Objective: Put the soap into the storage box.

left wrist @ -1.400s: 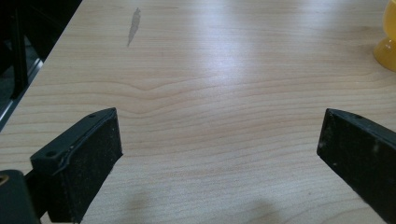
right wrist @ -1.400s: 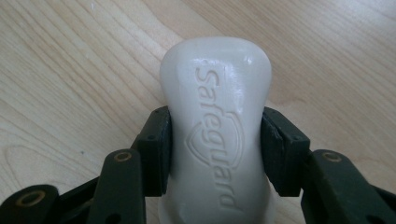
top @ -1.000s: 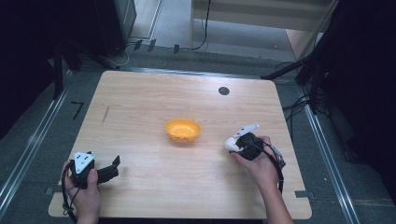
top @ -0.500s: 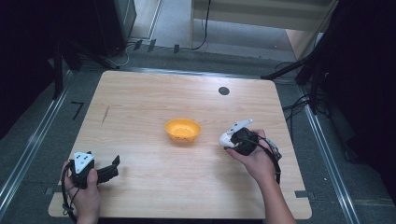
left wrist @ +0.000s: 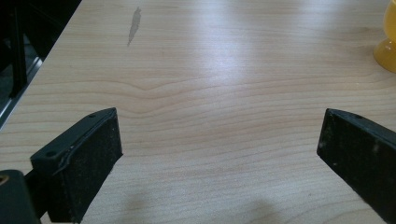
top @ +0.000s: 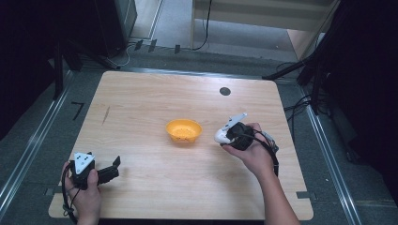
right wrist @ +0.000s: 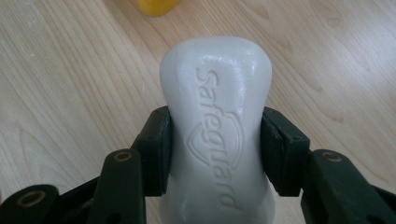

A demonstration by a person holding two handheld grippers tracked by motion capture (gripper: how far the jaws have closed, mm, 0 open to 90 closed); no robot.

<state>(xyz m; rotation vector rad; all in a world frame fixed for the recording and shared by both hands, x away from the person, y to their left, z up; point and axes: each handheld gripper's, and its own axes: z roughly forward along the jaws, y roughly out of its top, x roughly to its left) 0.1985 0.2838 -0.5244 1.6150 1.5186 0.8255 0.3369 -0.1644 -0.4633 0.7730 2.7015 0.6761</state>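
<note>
A white bar of soap (right wrist: pixel 217 135) with raised lettering sits between the black jaws of my right gripper (right wrist: pixel 215 151), which is shut on it. In the high view the right gripper (top: pixel 224 137) holds the soap (top: pixel 221 136) above the table, just right of an orange bowl (top: pixel 184 131) at the table's middle. The bowl's edge (right wrist: pixel 154 6) shows at the top of the right gripper view. My left gripper (top: pixel 115 168) rests near the front left corner, its jaws wide open over bare wood (left wrist: pixel 219 154). The bowl (left wrist: pixel 386 37) appears at the far right of the left gripper view.
The wooden table (top: pixel 141 103) has a round black hole (top: pixel 225 91) at the back right and a dark streak (top: pixel 106 115) at the left. Metal rails, cables and dark stands surround it on the floor.
My right gripper has carried the soap leftward toward the bowl and slightly upward. The left gripper has stayed where it was.
</note>
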